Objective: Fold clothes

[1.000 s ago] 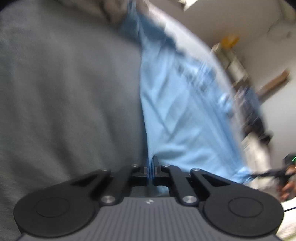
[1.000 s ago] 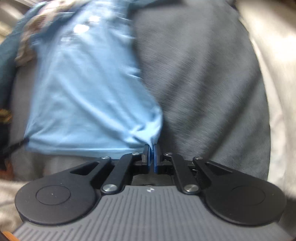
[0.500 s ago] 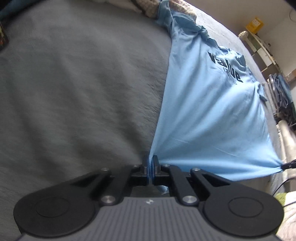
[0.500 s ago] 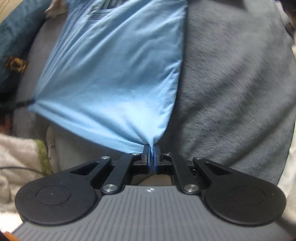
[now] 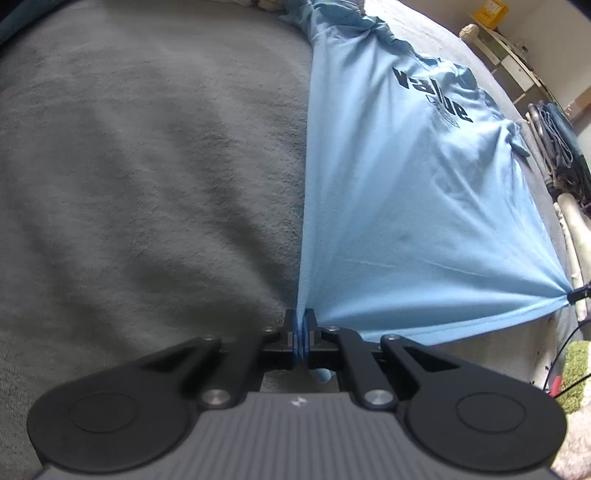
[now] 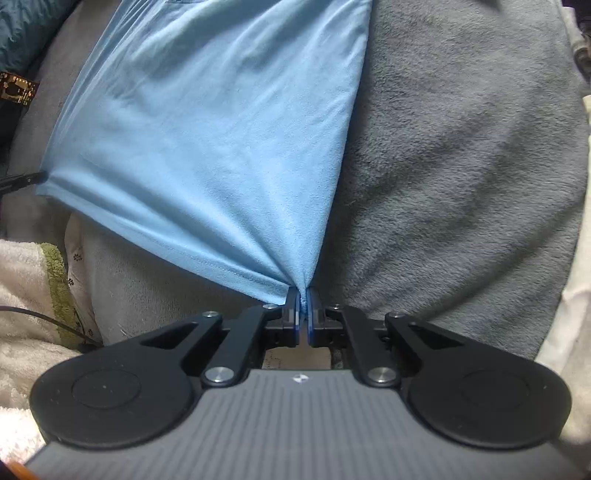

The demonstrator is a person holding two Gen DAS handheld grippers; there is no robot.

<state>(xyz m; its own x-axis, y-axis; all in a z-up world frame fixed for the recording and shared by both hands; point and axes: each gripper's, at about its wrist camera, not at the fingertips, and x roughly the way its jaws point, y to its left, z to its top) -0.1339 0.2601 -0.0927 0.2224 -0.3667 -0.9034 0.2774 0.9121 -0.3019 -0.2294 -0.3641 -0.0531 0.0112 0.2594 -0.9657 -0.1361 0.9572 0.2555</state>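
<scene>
A light blue T-shirt [image 5: 413, 206] with dark lettering on its chest lies stretched over a grey fleece blanket [image 5: 147, 177]. My left gripper [image 5: 300, 317] is shut on one bottom corner of the shirt. My right gripper [image 6: 303, 295] is shut on the other bottom corner, and the T-shirt [image 6: 214, 140] fans out from it, its hem pulled taut between the two. The right gripper's tip [image 5: 578, 293] shows at the far right of the left wrist view. The left gripper's tip [image 6: 22, 181] shows at the left edge of the right wrist view. The collar end is bunched at the far side.
The grey blanket [image 6: 461, 166] covers the bed on both sides of the shirt. A white towel with a green stripe [image 6: 37, 288] and a black cable [image 6: 44, 317] lie at the near edge. Shelves [image 5: 517, 66] and hanging clothes [image 5: 561, 147] stand beyond the bed. Teal fabric [image 6: 26, 29] sits far left.
Both grippers have tilted further downward and rolled, keeping their grip. The shirt went from a blurred, moving sheet to one spread flat and taut on the blanket, with its lettering now readable.
</scene>
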